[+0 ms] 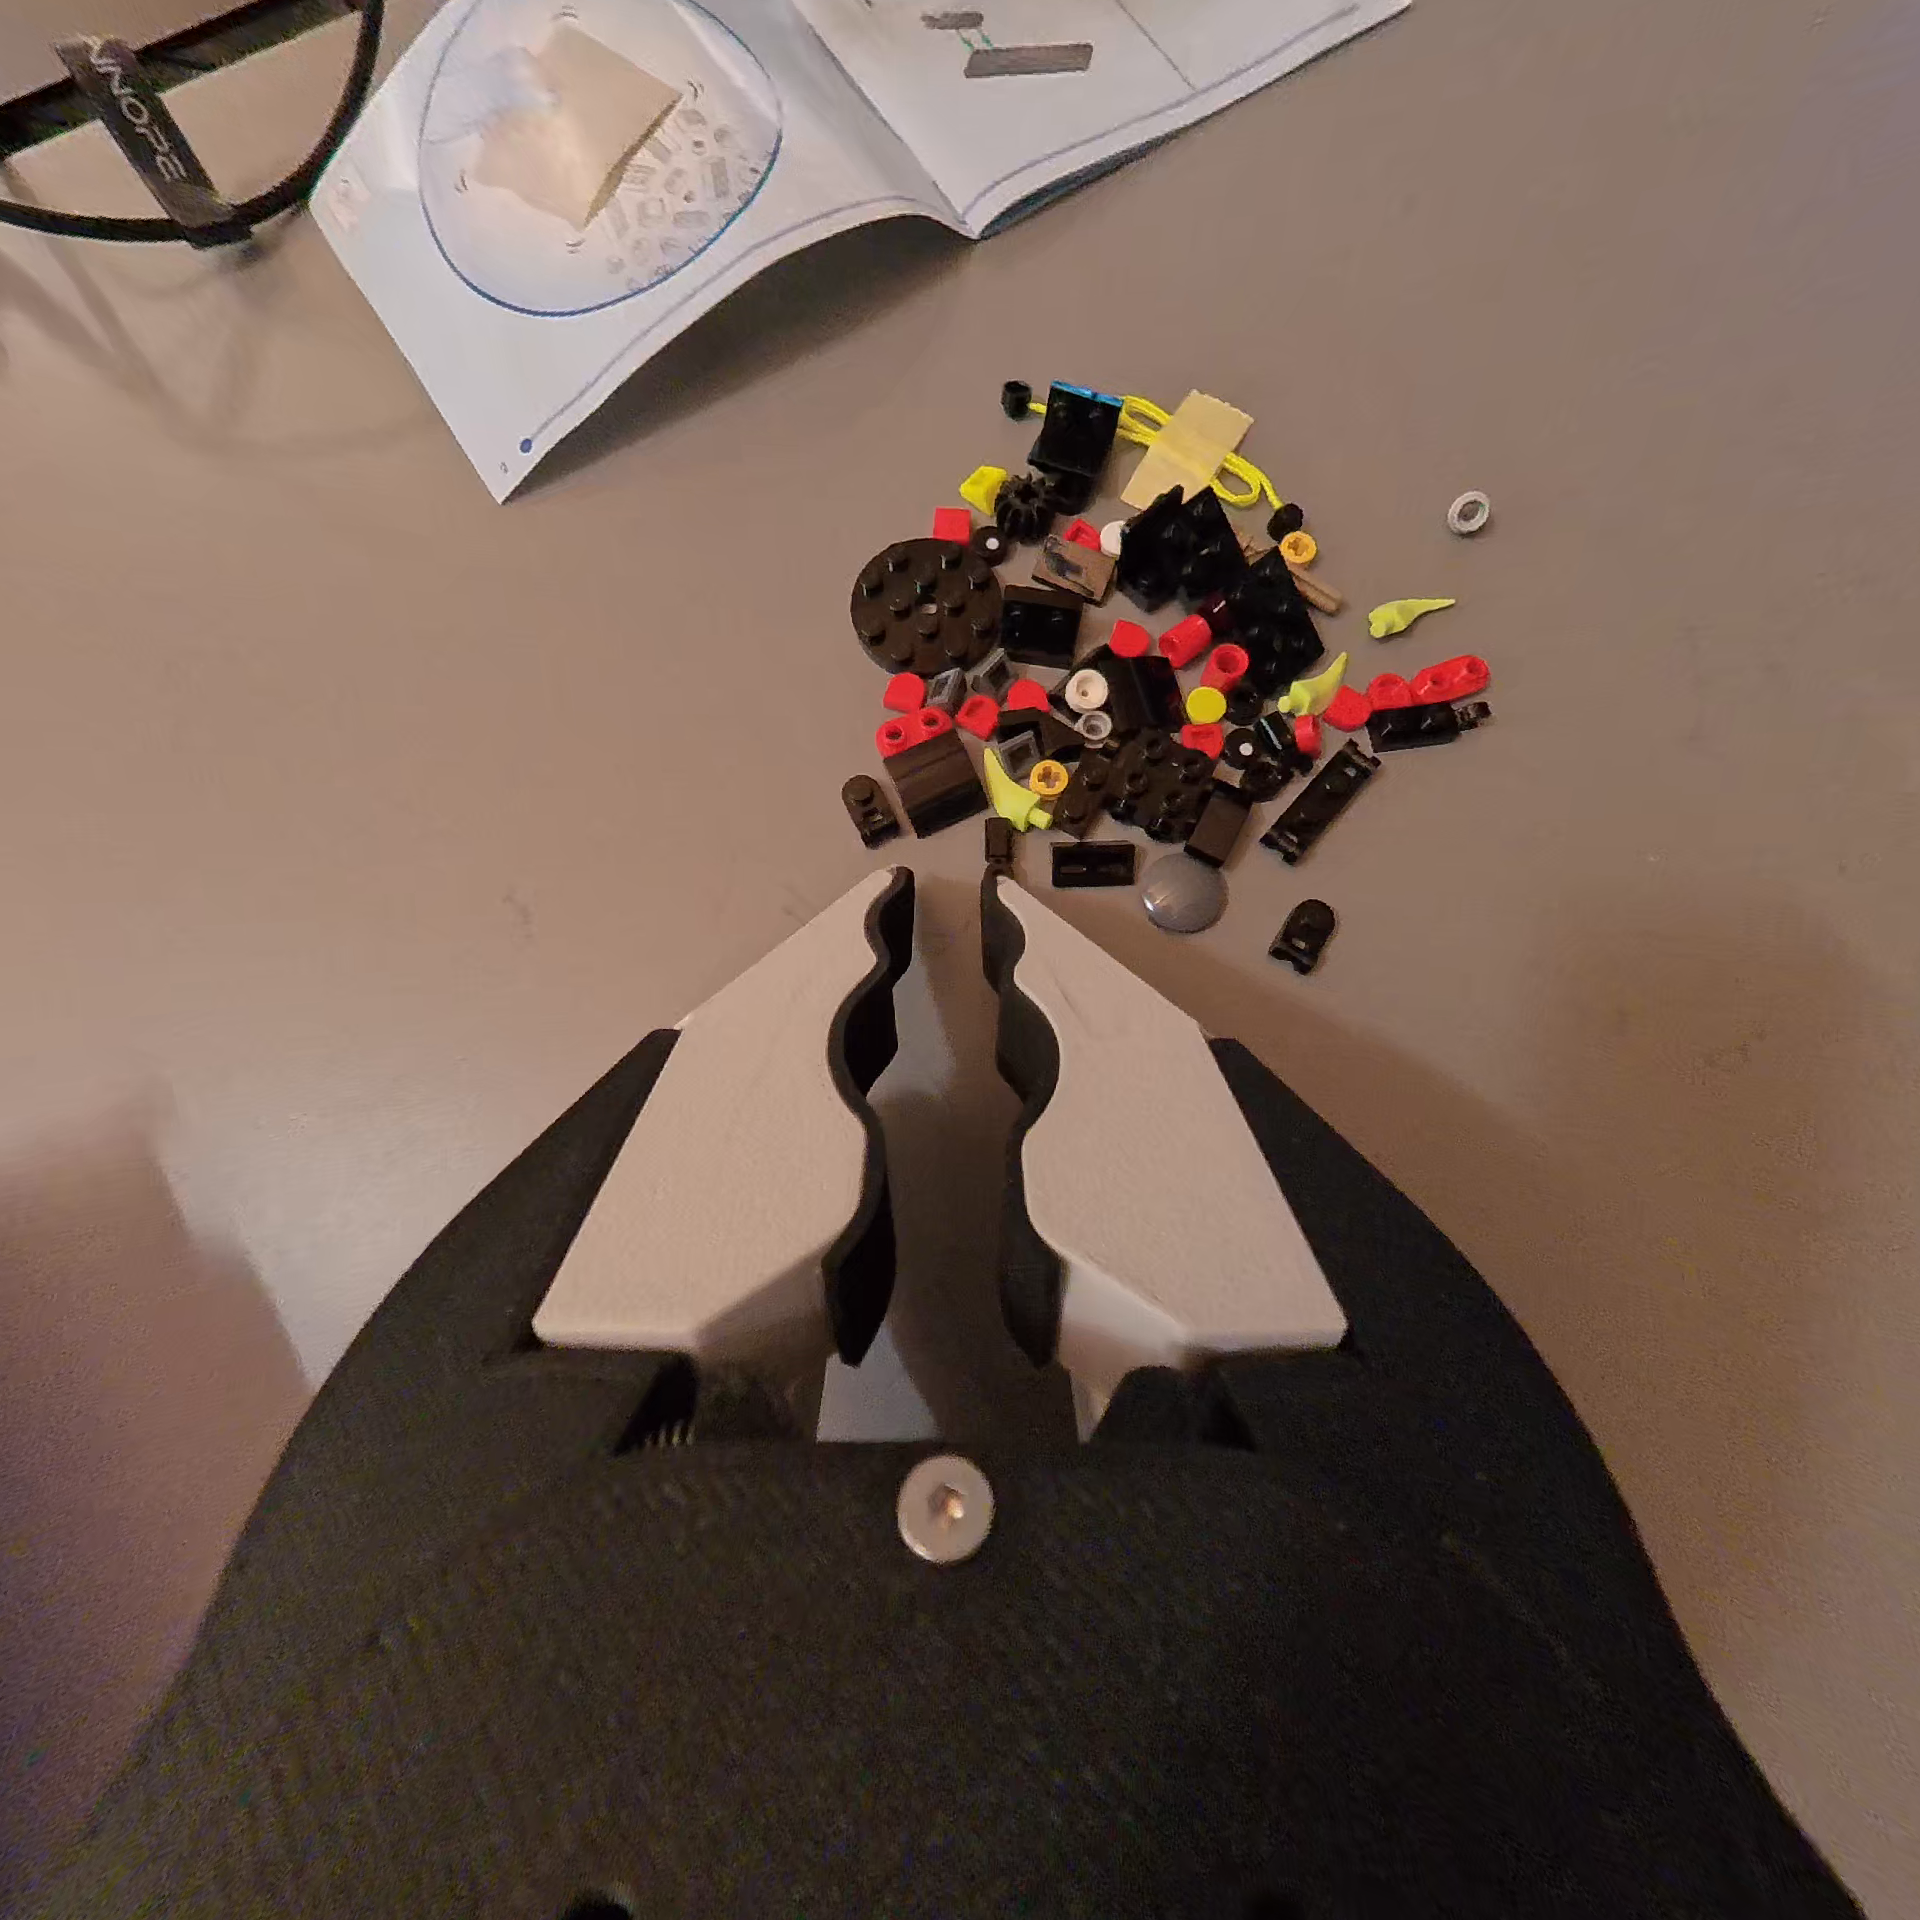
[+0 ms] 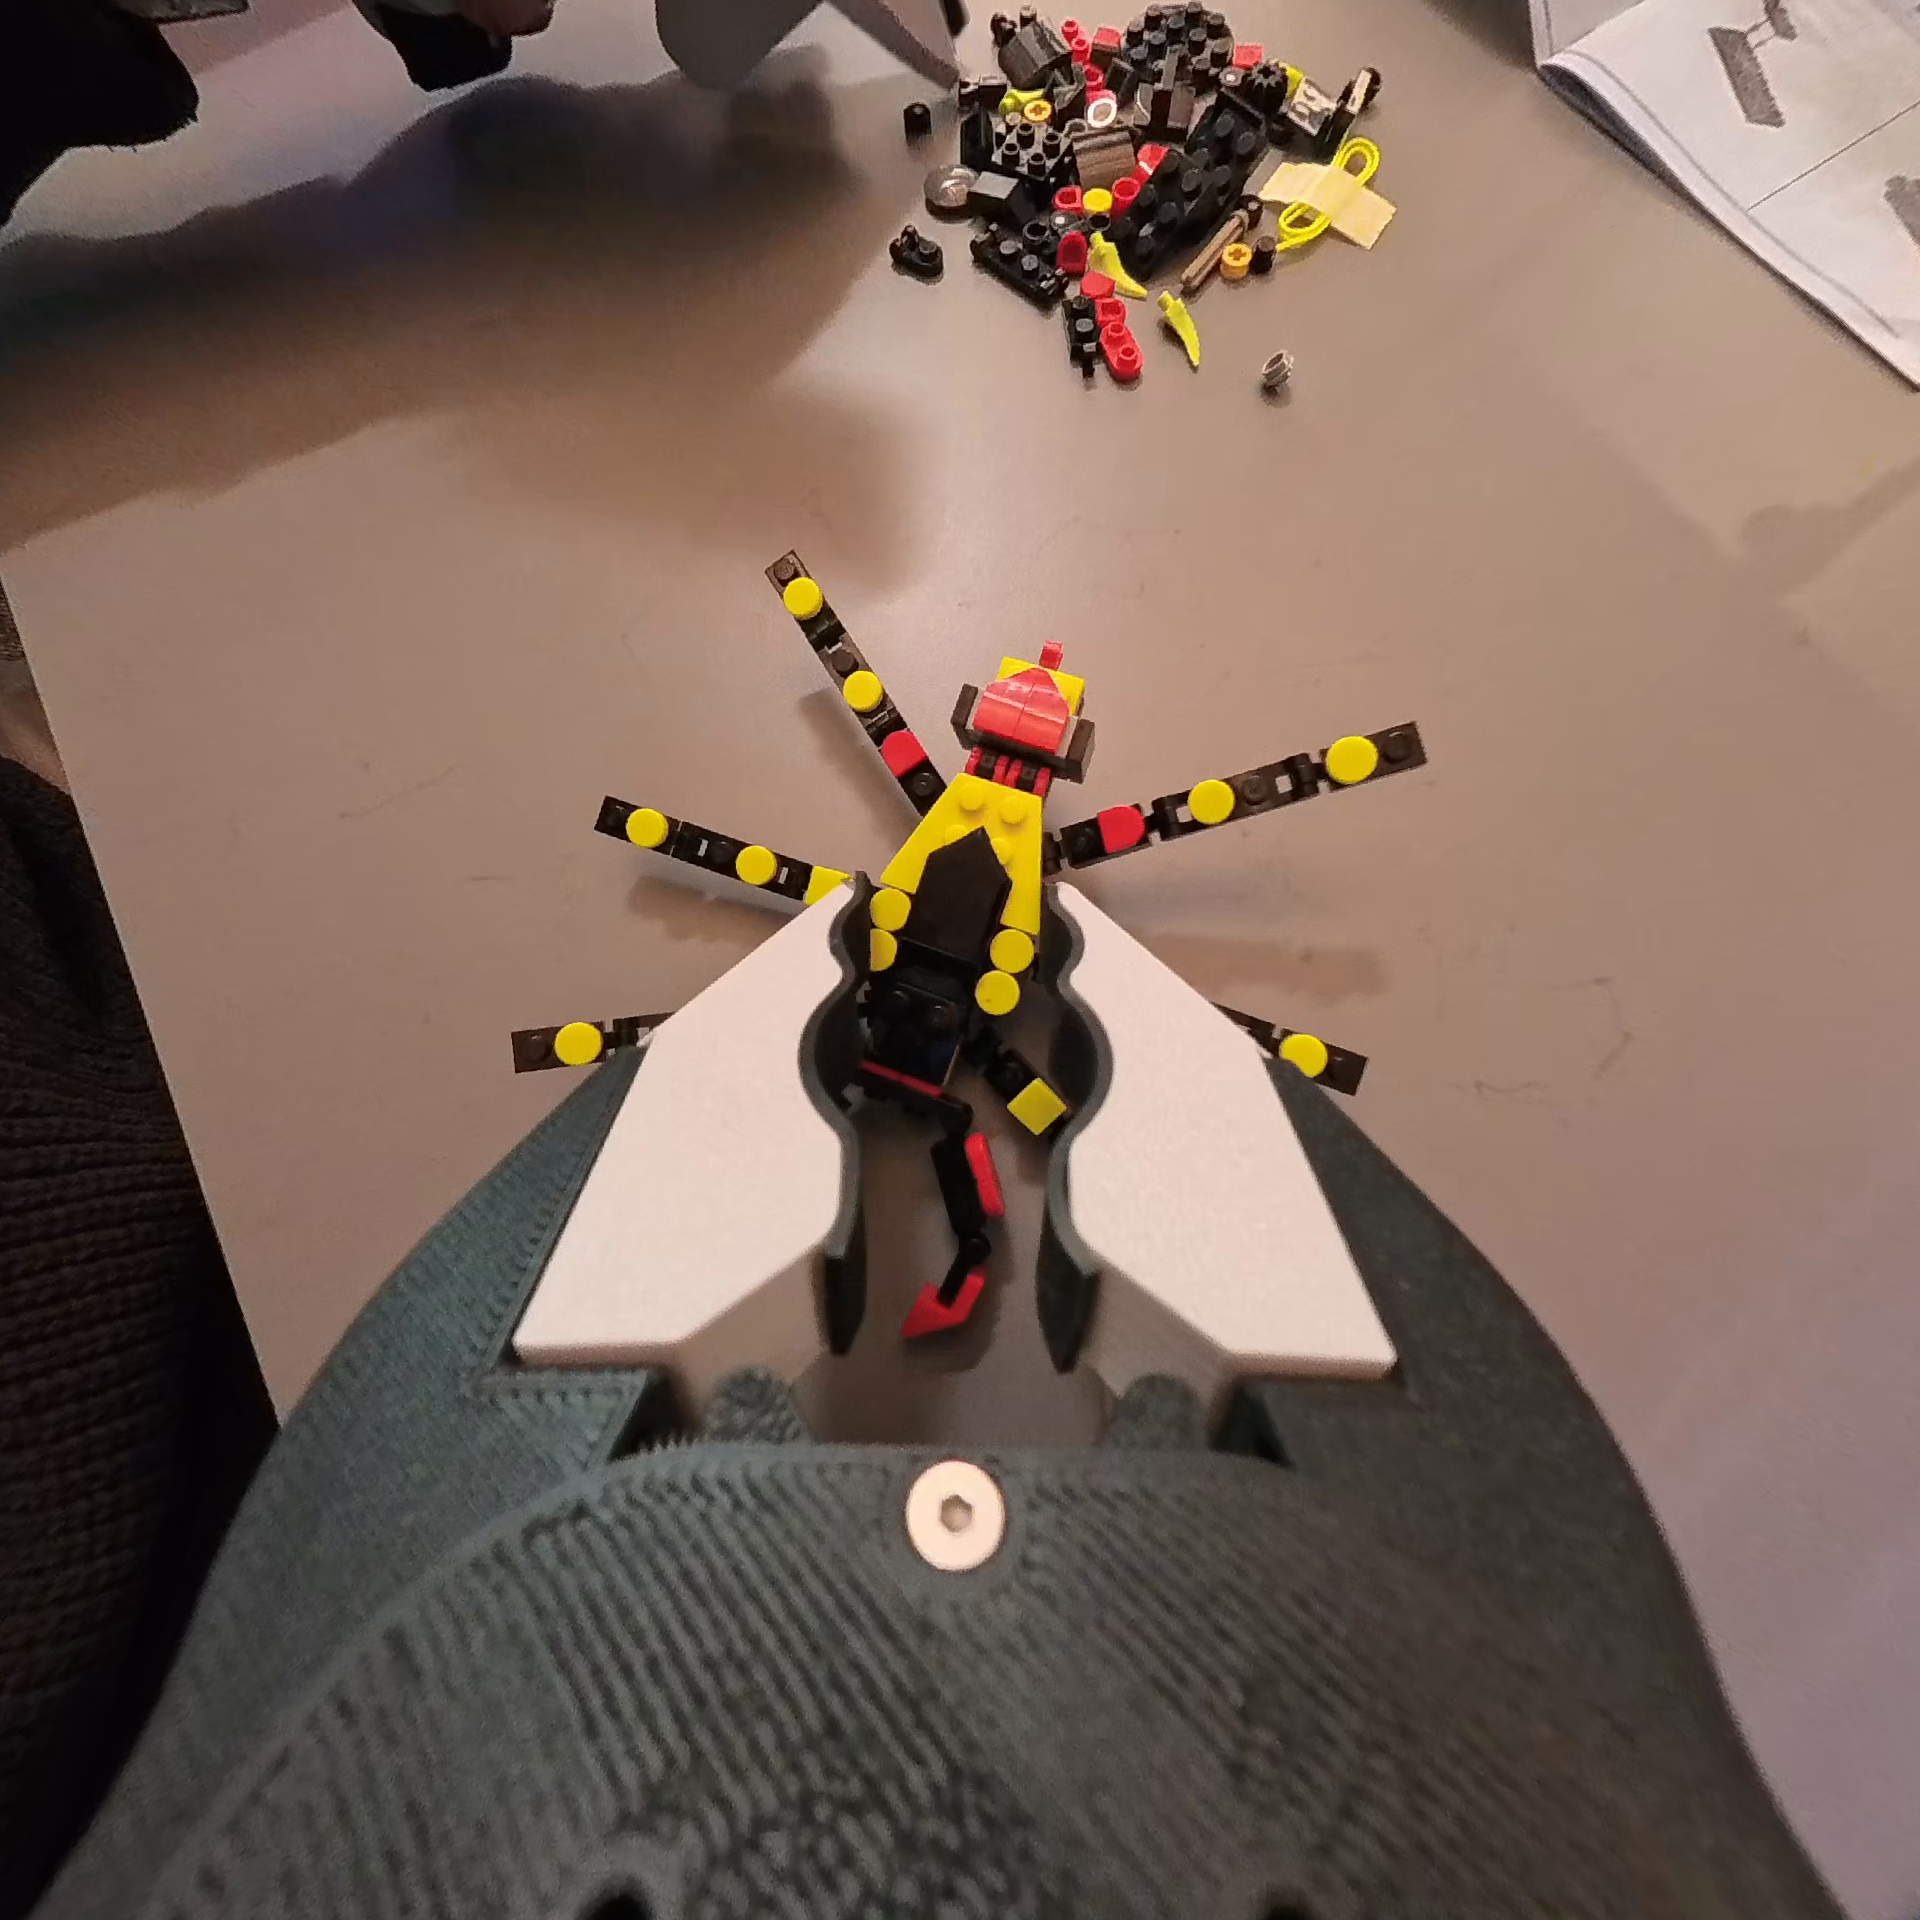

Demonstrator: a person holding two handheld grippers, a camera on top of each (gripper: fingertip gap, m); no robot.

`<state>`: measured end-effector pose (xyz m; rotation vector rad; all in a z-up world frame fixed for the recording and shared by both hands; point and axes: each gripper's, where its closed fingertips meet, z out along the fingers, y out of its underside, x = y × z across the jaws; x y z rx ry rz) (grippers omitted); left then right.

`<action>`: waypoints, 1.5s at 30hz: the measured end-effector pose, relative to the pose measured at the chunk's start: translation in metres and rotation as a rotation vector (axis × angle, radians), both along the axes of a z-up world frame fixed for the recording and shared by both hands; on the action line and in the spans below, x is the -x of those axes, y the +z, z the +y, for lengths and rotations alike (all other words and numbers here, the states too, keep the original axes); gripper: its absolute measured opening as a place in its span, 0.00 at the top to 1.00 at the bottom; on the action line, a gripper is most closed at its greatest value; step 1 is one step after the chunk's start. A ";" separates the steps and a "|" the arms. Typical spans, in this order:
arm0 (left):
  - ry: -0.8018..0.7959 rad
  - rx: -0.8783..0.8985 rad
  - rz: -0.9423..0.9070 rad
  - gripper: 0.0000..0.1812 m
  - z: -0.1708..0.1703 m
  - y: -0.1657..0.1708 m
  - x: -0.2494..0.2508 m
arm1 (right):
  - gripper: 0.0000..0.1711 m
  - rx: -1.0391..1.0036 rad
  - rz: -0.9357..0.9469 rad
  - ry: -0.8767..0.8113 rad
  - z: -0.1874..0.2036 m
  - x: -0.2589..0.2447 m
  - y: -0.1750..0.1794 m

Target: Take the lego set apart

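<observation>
Yellow-black lego spider (image 2: 961, 894) lies assembled; loose pieces (image 2: 1132, 177) piled beyond

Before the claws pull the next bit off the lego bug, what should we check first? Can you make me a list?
1. Right claw around the lego bug: ok, its body sits between the fingers; firm squeeze: cannot tell.
2. Left claw empty: ok, slightly open, nothing inside.
3. Left claw near the bug: not ok, it is over by the loose pieces pile.
4. Bug's legs free to pull: ok, they stick out sideways.
5. Bare table beside the bug: ok.
6. Instruction booklet out of the way: ok.
</observation>
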<state>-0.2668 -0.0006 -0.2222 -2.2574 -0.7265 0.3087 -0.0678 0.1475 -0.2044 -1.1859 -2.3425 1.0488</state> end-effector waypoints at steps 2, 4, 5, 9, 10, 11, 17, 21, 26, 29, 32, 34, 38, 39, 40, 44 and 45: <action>0.006 -0.005 0.004 0.95 -0.001 0.001 0.001 | 0.82 -0.001 0.000 0.001 0.000 0.000 0.000; 0.021 -0.003 0.011 0.95 -0.003 0.001 0.004 | 0.82 -0.001 0.000 0.001 0.000 0.000 0.000; 0.027 -0.007 0.013 0.95 -0.003 0.002 0.005 | 0.82 -0.001 0.000 0.001 0.000 0.000 0.000; 0.042 -0.029 0.017 0.95 -0.004 0.005 0.008 | 0.82 -0.003 0.000 0.002 0.000 0.000 0.000; 0.044 -0.033 0.019 0.95 -0.004 0.006 0.008 | 0.82 -0.003 0.000 0.002 0.000 0.000 0.000; 0.044 -0.035 0.019 0.95 -0.004 0.006 0.008 | 0.82 -0.003 0.000 0.002 -0.001 0.000 0.000; 0.017 -0.056 0.040 0.94 0.004 0.009 0.006 | 0.82 -0.005 -0.001 0.004 -0.001 0.000 0.000; 0.029 -0.077 0.104 0.98 0.013 0.017 0.018 | 0.82 -0.001 -0.001 0.008 -0.003 0.000 -0.001; 0.053 -0.101 0.043 1.00 0.014 0.013 0.023 | 0.82 -0.008 -0.008 0.019 -0.005 -0.001 -0.003; 0.046 -0.088 0.002 0.99 0.013 0.006 0.020 | 0.82 -0.010 -0.005 0.020 -0.006 0.000 -0.002; 0.027 -0.051 -0.021 0.99 0.012 -0.001 0.015 | 0.81 -0.017 -0.006 0.022 -0.007 0.000 -0.003; 0.024 -0.035 -0.016 0.99 0.011 -0.002 0.014 | 0.82 -0.022 -0.004 0.021 -0.006 0.000 -0.003; 0.013 -0.051 0.004 0.99 0.014 0.002 0.013 | 0.82 -0.025 0.002 0.021 -0.006 0.000 -0.002; 0.005 -0.072 0.008 0.99 0.017 0.006 0.012 | 0.82 -0.025 0.003 0.021 -0.006 0.000 -0.002; 0.000 -0.090 0.011 0.99 0.020 0.009 0.011 | 0.82 -0.026 0.003 0.022 -0.006 0.000 -0.002; -0.017 -0.104 0.007 0.99 0.026 0.010 0.006 | 0.82 -0.032 0.002 0.024 -0.006 0.000 -0.003; -0.024 -0.101 0.004 0.99 0.028 0.009 0.004 | 0.82 -0.033 0.002 0.024 -0.006 0.000 -0.003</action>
